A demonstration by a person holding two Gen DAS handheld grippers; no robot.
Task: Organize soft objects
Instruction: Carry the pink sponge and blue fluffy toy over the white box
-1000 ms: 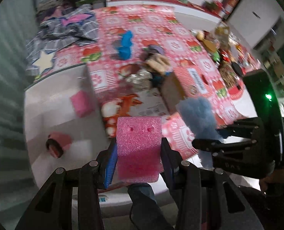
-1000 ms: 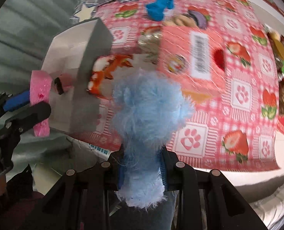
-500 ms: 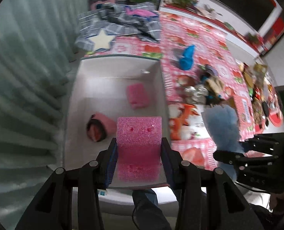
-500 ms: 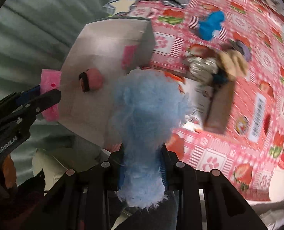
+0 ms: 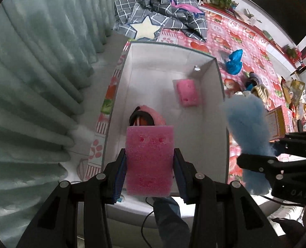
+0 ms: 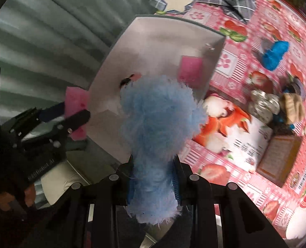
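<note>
Two pink sponge blocks: one (image 5: 149,161) pinched between gripper fingers, one (image 5: 187,92) lying in the far right of the single white box (image 5: 220,107). One pink rolled item (image 5: 150,116) inside the box. One fluffy light-blue toy (image 6: 159,124). One blue toy (image 5: 235,61) on the cloth. One star-patterned plaid blanket (image 5: 159,23) far off.

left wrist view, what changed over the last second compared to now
Both tools swung from above the strawberry tablecloth to the white box. The left tool now hangs over the open box; the right tool has come up beside it. Unchanged: the left tool grips the pink sponge, the right the blue fluffy toy; nothing was released, and the box's contents lie as before.
</note>
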